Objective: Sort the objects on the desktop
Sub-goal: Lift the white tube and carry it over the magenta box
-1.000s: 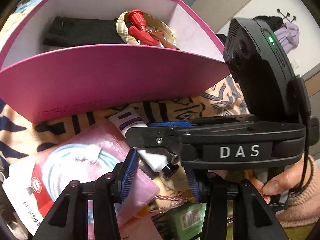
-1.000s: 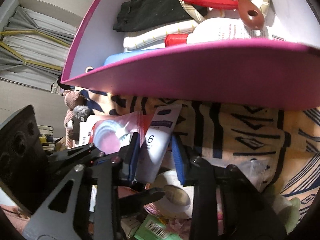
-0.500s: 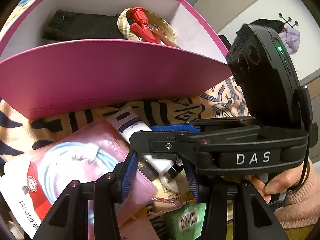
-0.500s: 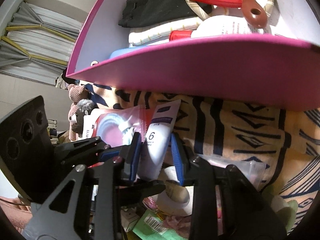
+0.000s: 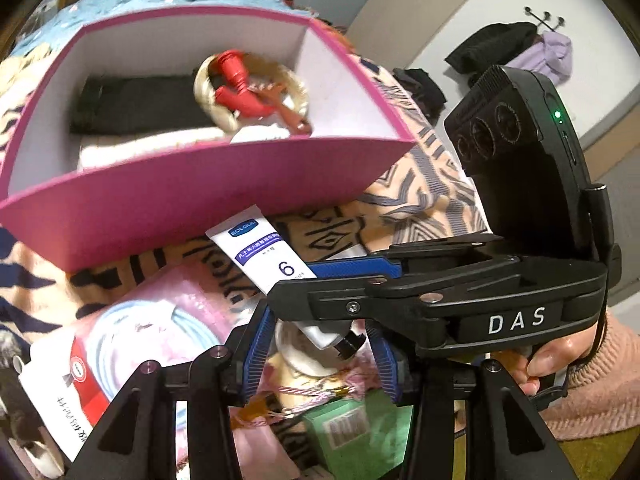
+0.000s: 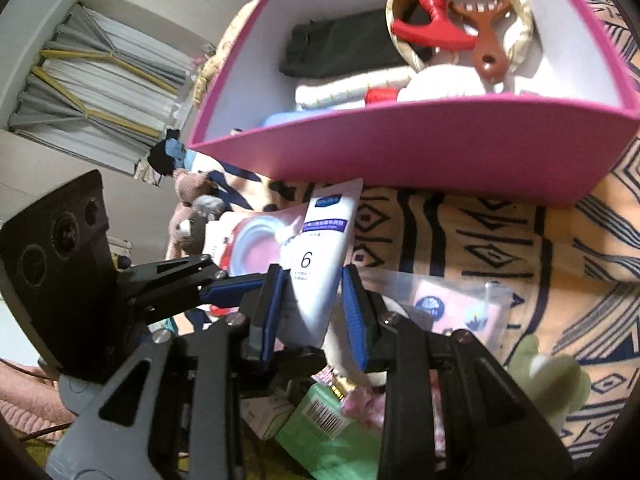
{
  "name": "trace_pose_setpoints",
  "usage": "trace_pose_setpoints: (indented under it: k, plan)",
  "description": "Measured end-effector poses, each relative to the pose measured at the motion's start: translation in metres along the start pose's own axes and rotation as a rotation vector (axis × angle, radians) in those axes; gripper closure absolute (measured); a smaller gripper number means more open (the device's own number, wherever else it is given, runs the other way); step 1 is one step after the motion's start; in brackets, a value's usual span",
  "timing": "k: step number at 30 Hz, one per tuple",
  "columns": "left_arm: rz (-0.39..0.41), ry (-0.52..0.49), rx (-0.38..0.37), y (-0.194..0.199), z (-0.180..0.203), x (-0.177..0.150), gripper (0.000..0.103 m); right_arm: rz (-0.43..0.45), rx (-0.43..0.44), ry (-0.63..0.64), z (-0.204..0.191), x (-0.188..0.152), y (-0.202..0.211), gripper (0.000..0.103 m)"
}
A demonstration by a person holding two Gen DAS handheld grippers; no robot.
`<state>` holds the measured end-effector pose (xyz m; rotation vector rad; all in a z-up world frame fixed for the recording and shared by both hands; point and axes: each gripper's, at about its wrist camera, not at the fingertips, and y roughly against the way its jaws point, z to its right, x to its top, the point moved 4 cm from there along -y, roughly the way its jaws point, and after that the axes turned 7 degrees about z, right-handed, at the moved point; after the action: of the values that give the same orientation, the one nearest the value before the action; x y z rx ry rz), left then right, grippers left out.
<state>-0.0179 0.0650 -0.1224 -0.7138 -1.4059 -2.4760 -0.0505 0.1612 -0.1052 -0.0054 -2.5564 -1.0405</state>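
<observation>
A white tube (image 6: 320, 264) with a blue label and a "6" hangs above the patterned cloth, just in front of the pink box (image 6: 400, 148). My right gripper (image 6: 312, 280) is shut on the tube's body, its blue pads pressing both sides. In the left wrist view the tube (image 5: 260, 252) runs down under the right gripper's fingers (image 5: 352, 269). The tube's black cap end sits between the pads of my left gripper (image 5: 320, 332), which stands open with gaps on either side. The pink box (image 5: 200, 200) holds a red clip, a brown comb, and black and white cloths.
Under the grippers lie a pink pouch with a coiled cable (image 5: 152, 320), a green carton (image 5: 352, 428), a white roll (image 5: 296, 356) and a clear bag (image 6: 452, 300). A plush toy (image 6: 192, 208) sits at the left. A hand (image 5: 552, 360) grips the right tool.
Both grippers have risen, and the tube has come up off the pouch with them. More of the pink box's inside shows now. Neither gripper's jaws changed.
</observation>
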Motion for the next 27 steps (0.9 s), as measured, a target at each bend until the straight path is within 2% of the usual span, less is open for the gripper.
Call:
trace_pose_setpoints:
  k: [14,27]
  plan:
    - [0.089,-0.128,-0.025,0.018,0.039,0.029,0.057,0.133,0.024,0.028,-0.018,0.015,0.060,0.070]
    - [0.150,-0.230,-0.011,0.026,0.057,0.070,0.057,0.236,0.014,0.077,-0.028,0.045,0.086,0.070]
